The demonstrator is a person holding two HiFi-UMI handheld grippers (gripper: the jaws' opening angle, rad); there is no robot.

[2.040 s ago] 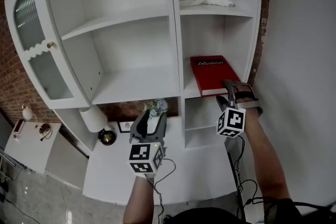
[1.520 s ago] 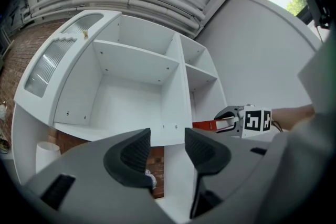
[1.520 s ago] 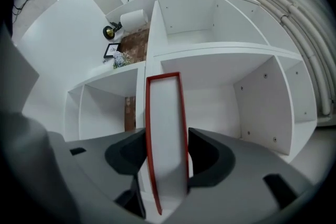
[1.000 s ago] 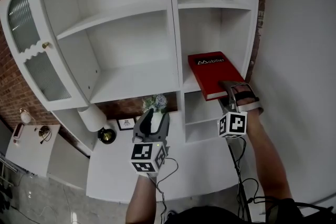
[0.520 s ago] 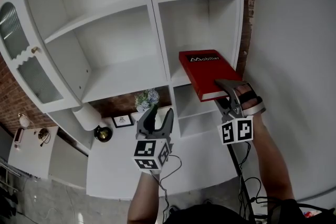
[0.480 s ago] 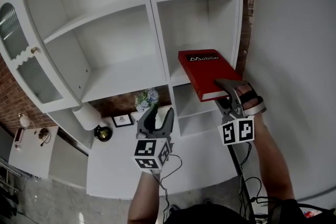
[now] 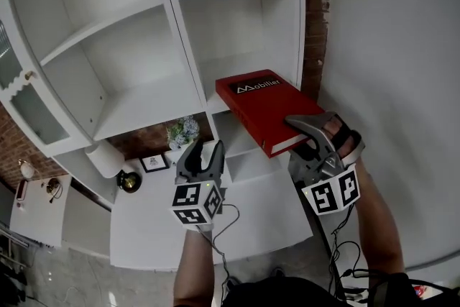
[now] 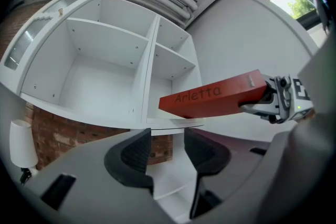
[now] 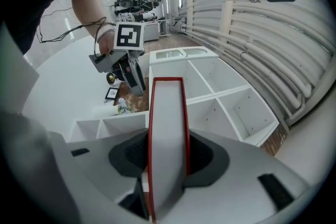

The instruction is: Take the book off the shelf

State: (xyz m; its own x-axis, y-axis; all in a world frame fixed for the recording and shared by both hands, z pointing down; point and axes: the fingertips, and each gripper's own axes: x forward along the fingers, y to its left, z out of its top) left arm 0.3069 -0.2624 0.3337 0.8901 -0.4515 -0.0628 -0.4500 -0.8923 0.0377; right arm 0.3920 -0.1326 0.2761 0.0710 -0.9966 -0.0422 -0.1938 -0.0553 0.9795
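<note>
Book almost clear of the shelf

The right tongs (image 7: pixel 302 141) are clamped on the near edge of the red book (image 7: pixel 262 103) and hold it level in the air. Only its far end seems to hang over the front edge of the shelf (image 7: pixel 144 101). The left tongs (image 7: pixel 200 153) gape empty above the counter (image 7: pixel 158 226). What is left, I judge, is drawing the book fully clear.

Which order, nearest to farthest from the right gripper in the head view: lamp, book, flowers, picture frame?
1. Book: clamped in the right gripper itself.
2. Flowers: off to its left, lower down.
3. Picture frame: farther left, just past the flowers.
4. Lamp: farthest left of the four.
</note>
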